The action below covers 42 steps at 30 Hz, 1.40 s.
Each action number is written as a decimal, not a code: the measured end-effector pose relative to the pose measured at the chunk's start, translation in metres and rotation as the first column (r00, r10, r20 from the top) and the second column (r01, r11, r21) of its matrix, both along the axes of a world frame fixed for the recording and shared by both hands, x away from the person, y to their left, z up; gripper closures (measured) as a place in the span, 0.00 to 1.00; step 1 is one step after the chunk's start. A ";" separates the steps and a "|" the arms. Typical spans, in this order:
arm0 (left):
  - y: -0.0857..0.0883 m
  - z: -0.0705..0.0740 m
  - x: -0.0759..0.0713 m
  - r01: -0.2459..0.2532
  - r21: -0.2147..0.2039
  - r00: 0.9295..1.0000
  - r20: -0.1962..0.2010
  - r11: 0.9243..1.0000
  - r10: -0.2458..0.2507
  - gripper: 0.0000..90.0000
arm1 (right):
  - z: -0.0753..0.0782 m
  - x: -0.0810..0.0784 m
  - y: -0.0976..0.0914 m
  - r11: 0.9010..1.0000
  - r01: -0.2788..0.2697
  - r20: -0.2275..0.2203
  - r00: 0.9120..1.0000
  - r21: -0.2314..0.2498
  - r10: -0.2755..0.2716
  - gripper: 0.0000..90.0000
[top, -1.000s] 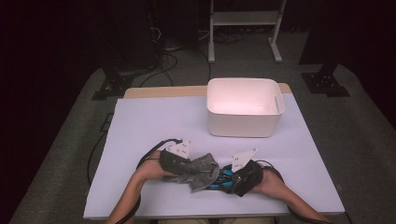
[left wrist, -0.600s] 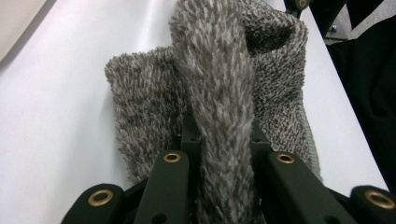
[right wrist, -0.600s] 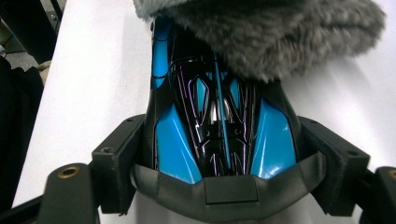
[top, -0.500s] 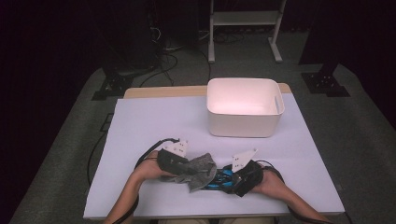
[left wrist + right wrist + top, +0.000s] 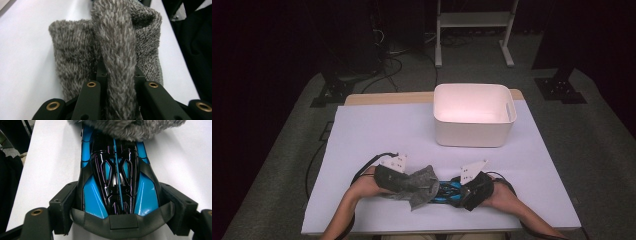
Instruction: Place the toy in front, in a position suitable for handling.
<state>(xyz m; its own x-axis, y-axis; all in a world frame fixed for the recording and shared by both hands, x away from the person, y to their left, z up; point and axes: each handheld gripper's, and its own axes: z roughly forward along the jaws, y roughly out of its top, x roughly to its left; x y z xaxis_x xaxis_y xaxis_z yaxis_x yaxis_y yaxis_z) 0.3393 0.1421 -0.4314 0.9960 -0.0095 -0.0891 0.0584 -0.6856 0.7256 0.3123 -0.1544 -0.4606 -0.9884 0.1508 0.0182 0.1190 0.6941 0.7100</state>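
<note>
The left tongs [image 5: 404,181] clamp a grey fuzzy cloth [image 5: 117,50] lying on the desk [image 5: 377,130]. The right tongs [image 5: 457,191] grip a blue-and-black toy car [image 5: 116,177], its far end touching the cloth.

Dim room, dark on all sides, with brighter light falling on the white-covered worktop [image 5: 377,135]. Bare wooden edge of the worktop [image 5: 382,98] showing along the far side, well beyond the tools. Grey carpet floor [image 5: 277,150] around it. Black cables [image 5: 384,60] strewn over the floor far ahead and to the left. Pale metal frame of a stand [image 5: 474,22] standing straight ahead at the back. Flat black foot of a stand [image 5: 332,92] on the floor to the far left, another one [image 5: 559,90] to the far right. Dark tall shapes behind both, too dim to make out.
</note>
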 end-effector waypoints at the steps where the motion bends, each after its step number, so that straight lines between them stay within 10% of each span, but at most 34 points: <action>1: -0.005 0.002 -0.002 0.015 0.001 1.000 0.003 1.000 -0.015 0.84 | 0.000 0.000 0.000 1.000 0.000 0.000 1.000 0.000 0.000 0.24; 10: -0.031 0.010 -0.010 0.103 0.029 0.994 0.036 0.994 -0.104 0.84 | 0.000 0.000 0.000 1.000 0.002 0.000 1.000 0.002 -0.002 0.24; 42: -0.004 0.004 0.007 -0.030 0.021 0.999 0.013 0.999 0.030 0.83 | 0.005 -0.001 -0.012 1.000 0.024 -0.035 0.999 -0.016 -0.025 0.26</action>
